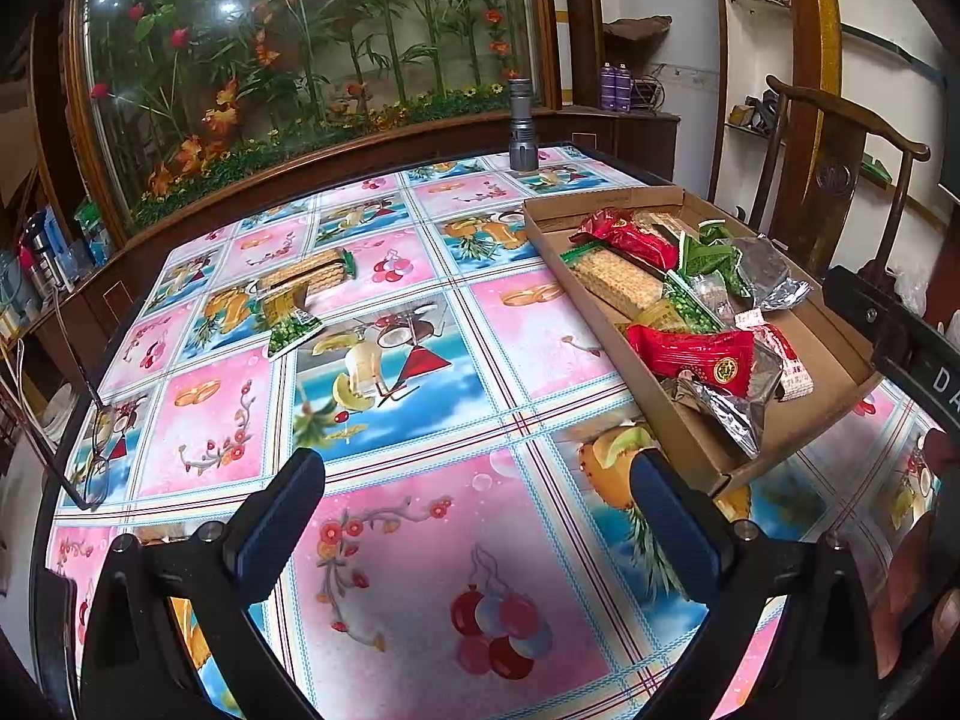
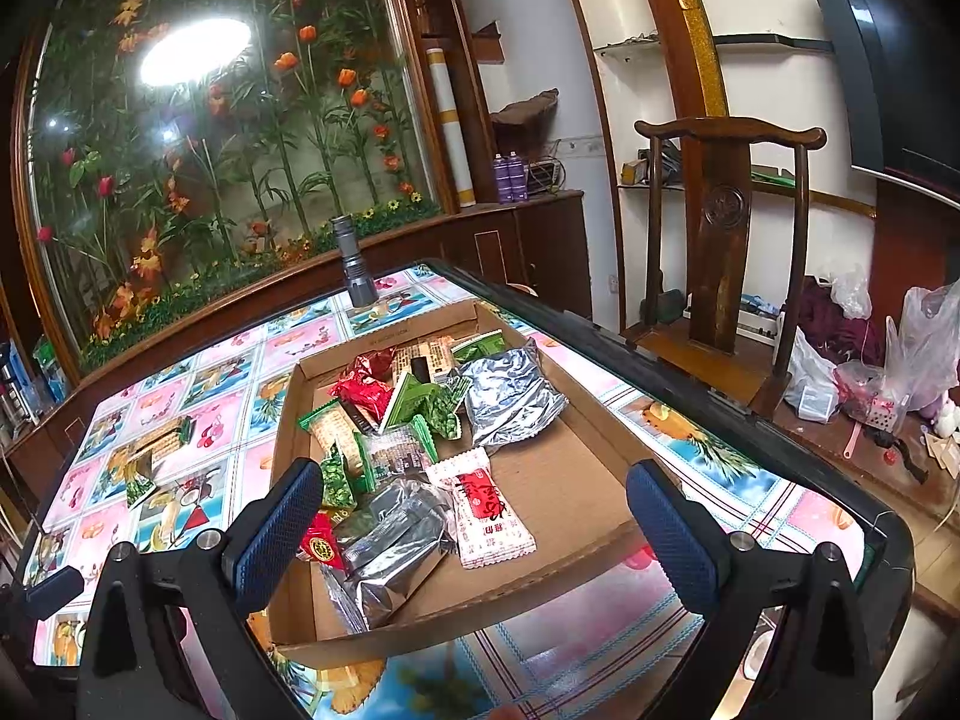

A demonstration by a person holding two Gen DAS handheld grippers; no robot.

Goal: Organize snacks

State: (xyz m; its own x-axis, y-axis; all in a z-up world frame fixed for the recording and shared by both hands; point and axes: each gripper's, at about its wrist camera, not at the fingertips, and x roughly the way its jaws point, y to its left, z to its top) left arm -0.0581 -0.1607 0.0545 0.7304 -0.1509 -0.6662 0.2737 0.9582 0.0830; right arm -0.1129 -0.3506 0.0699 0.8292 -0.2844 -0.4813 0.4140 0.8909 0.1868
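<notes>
A shallow cardboard tray [image 1: 834, 354] [image 2: 564, 480] on the table's right side holds several snack packs: red ones [image 1: 696, 354], green ones [image 2: 432, 402], silver foil ones [image 2: 510, 390] and a wafer pack [image 1: 618, 282]. Loose on the tablecloth at the left lie a wafer pack [image 1: 309, 271] [image 2: 159, 438] and a small green pea pack [image 1: 291, 333] [image 2: 139, 489]. My left gripper [image 1: 477, 516] is open and empty over the near middle of the table. My right gripper [image 2: 474, 516] is open and empty just above the tray's near end.
A grey flashlight [image 1: 522, 126] [image 2: 354, 264] stands at the table's far edge. Eyeglasses [image 1: 90, 456] lie at the left edge. A wooden chair [image 2: 726, 252] stands right of the table. A glass flower display is behind it.
</notes>
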